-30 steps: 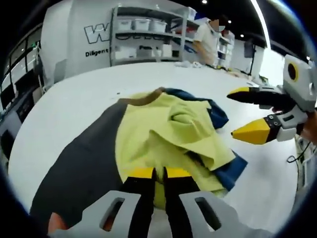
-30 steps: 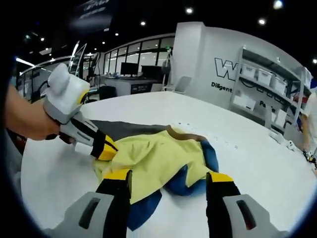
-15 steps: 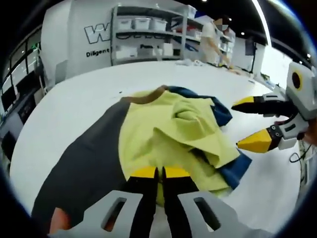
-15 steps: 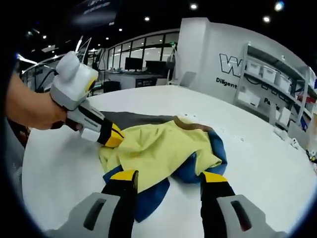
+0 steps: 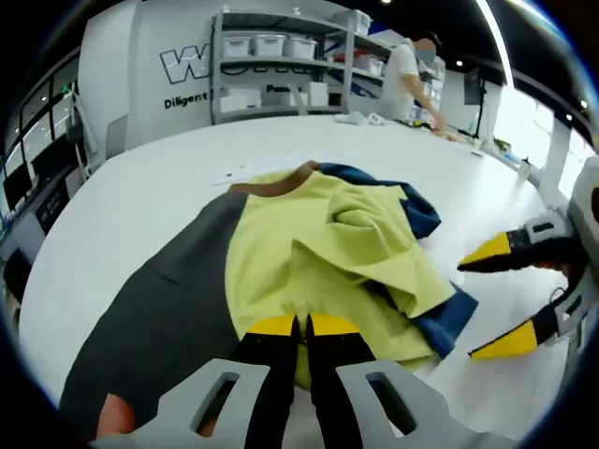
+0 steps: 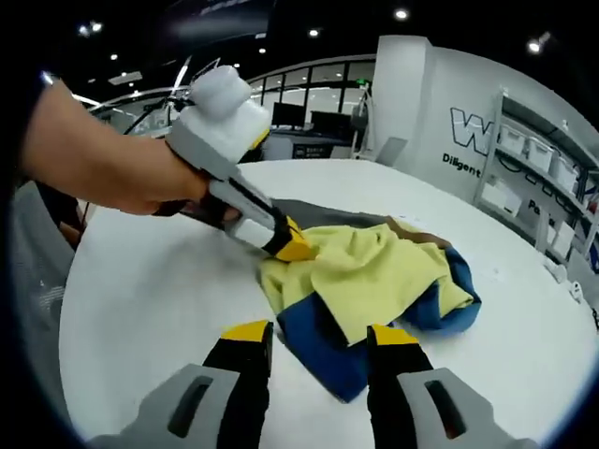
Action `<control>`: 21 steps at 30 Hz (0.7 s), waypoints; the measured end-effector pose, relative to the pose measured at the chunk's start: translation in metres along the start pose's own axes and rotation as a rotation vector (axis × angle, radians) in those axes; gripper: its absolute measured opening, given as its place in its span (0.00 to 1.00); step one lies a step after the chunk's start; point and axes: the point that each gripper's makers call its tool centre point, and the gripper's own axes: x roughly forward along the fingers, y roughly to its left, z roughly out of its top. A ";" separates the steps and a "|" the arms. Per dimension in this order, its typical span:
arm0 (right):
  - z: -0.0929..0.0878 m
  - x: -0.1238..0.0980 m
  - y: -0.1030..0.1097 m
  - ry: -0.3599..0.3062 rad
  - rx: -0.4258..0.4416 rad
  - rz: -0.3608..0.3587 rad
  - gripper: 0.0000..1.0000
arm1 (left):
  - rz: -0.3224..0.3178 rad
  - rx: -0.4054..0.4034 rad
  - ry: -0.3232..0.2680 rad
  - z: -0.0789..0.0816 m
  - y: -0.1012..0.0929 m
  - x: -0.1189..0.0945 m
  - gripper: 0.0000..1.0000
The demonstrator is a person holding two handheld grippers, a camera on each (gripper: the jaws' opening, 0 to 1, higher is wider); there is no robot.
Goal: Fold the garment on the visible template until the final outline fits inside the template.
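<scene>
A yellow-green garment [image 5: 318,253] with blue panels and a brown collar lies crumpled, partly over a dark grey template [image 5: 159,318] on a white table. My left gripper [image 5: 301,327] is shut on the garment's near yellow edge. In the right gripper view the same left gripper [image 6: 292,249] comes in from the left in a person's hand, pinching the yellow cloth [image 6: 374,276]. My right gripper [image 6: 320,334] stands open just in front of the blue hem [image 6: 328,341], nothing between its fingers. In the left gripper view the right gripper [image 5: 498,297] hovers open, right of the garment.
The round white table [image 5: 140,178] spreads wide around the garment. Shelves with white bins [image 5: 271,56] stand against the back wall, and a person [image 5: 407,75] stands beside them. Small items [image 5: 360,118] lie at the table's far side. Desks and windows [image 6: 309,122] stand behind.
My right gripper has drawn back and lower, off the garment's right side toward the blue hem, still open. The left gripper has kept its hold on the yellow edge.
</scene>
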 end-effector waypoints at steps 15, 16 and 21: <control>-0.003 0.023 0.007 0.024 -0.025 0.020 0.19 | 0.000 -0.006 0.000 0.000 0.000 -0.001 0.00; -0.003 0.023 0.006 0.026 -0.024 0.018 0.17 | -0.001 -0.005 0.000 0.000 0.000 -0.001 0.00; -0.004 0.021 0.005 0.024 -0.029 0.015 0.12 | -0.001 -0.005 0.000 -0.001 0.001 0.000 0.00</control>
